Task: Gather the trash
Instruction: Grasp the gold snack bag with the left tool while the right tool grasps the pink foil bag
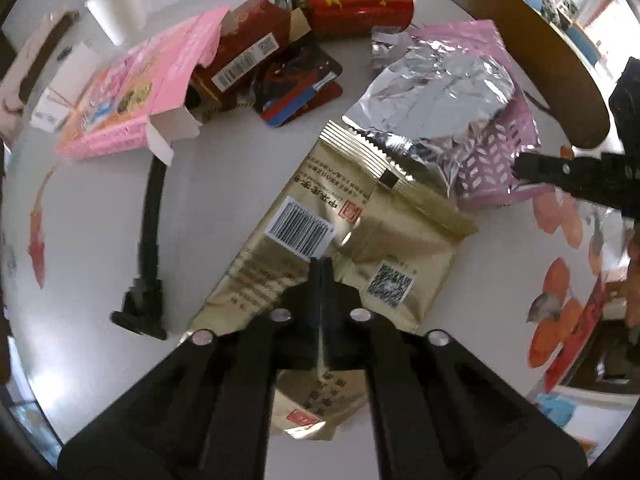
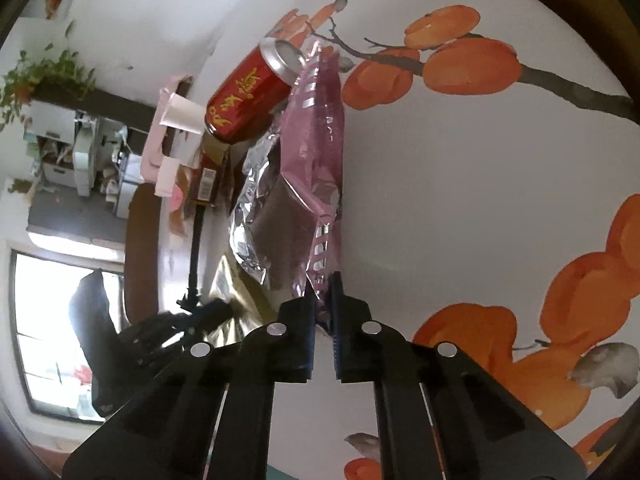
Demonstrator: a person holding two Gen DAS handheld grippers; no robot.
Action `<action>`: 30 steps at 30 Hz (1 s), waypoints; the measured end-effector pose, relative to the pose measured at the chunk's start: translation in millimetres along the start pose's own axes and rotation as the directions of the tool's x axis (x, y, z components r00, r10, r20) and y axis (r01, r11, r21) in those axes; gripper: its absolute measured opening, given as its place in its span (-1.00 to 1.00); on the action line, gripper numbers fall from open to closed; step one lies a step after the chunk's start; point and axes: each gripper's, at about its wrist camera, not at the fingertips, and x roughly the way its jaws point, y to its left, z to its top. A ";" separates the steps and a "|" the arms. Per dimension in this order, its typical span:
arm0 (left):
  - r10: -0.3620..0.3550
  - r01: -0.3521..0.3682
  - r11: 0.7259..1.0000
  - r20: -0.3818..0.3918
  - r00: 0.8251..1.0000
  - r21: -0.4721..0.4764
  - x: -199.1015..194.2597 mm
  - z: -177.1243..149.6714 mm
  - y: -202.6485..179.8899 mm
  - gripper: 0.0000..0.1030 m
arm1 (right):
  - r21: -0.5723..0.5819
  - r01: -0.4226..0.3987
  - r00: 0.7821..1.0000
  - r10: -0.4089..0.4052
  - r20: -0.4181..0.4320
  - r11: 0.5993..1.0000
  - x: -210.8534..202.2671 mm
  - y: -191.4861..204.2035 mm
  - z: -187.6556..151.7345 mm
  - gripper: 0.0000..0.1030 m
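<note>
Pinching only thin edges, left gripper (image 1: 321,268) clenched on the gold pouch (image 1: 344,240) lying on the counter (image 1: 92,216), right gripper (image 2: 323,292) clenched on the pink bag (image 2: 316,152) corner: slippery foil likely to slide free, possibly dragging the can (image 1: 356,4)

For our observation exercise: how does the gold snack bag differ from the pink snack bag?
The gold snack bag lies flat, barcode up; the pink snack bag is puffed and torn open, silver lining showing. The left gripper pinches the gold one; the right gripper pinches the pink one. Both are used wrappers on the white table.
</note>
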 end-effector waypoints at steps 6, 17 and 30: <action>-0.055 0.056 0.998 0.020 0.998 -0.038 -3.7 -1.3 8.9 -1.00 | 0.012 -0.040 0.999 0.039 0.030 0.999 -19.4 1.7 -0.6 -0.86; -0.007 0.006 1.000 0.116 0.993 0.008 -29.4 -0.1 32.0 0.87 | 0.014 -0.057 0.998 0.056 0.024 0.998 -24.7 0.5 -11.0 -0.86; 0.010 -0.011 0.992 0.013 1.000 0.128 6.9 -1.2 16.9 0.32 | 0.031 -0.071 0.997 0.070 0.025 0.997 -13.6 8.3 -14.2 -0.86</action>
